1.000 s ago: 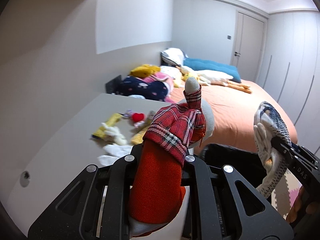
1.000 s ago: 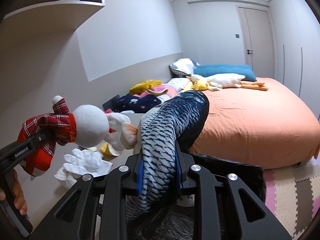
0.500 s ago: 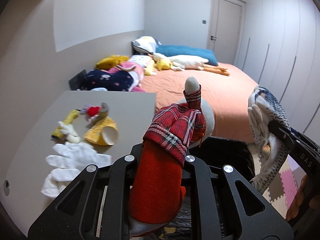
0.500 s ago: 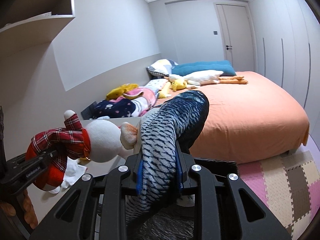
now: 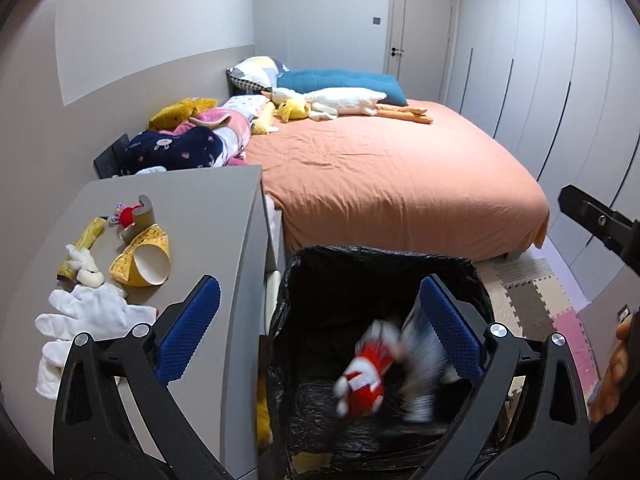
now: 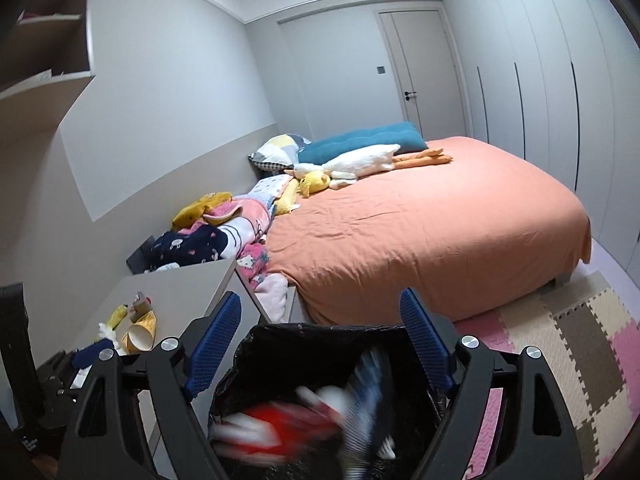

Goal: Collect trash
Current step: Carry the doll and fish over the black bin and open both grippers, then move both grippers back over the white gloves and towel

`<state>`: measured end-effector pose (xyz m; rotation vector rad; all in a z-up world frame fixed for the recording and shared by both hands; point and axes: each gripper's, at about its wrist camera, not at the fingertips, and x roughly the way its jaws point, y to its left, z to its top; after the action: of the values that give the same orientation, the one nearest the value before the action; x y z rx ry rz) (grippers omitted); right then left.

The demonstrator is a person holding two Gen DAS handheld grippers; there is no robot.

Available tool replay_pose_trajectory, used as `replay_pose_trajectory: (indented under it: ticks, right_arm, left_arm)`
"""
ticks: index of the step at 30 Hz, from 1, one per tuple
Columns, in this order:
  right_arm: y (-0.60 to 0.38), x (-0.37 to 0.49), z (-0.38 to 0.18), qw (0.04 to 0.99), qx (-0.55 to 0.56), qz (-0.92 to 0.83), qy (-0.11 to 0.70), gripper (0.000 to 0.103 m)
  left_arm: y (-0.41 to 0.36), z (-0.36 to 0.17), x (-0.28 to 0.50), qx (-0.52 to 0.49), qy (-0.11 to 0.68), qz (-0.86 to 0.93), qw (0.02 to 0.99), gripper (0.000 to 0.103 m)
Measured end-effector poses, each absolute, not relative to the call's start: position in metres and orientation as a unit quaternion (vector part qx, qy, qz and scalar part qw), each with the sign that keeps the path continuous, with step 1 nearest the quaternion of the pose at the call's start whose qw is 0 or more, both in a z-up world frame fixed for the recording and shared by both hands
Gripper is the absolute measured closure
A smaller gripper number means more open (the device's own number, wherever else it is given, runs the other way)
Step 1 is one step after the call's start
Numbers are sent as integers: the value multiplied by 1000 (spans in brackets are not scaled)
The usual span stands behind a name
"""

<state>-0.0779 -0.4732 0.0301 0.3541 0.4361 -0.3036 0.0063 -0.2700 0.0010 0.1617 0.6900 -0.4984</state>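
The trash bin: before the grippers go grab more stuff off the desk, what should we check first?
1. Left gripper jaws open and empty, having just opened: ok.
2. Right gripper jaws open and empty, having just opened: ok.
3. Red plaid doll inside the trash bin: ok, though blurred.
4. Striped fish toy inside the bin: ok, blurred.
5. Desk cleared: not ok; white gloves and yellow paper cup remain.
6. Both toys settled: cannot tell.

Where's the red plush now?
In the black trash bag, blurred, beside the striped fish: red plush centre-bottom in both wrist views, right of the desk.
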Motion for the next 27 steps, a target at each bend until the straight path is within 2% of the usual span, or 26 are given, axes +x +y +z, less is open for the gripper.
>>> replay_pose_trajectory:
  ticks: [27]
  right_arm:
    - [-397, -27, 14, 951, 124, -92, 269, 21]
  left_arm:
    - [-186, -1, 22, 69, 337, -177, 922, 6]
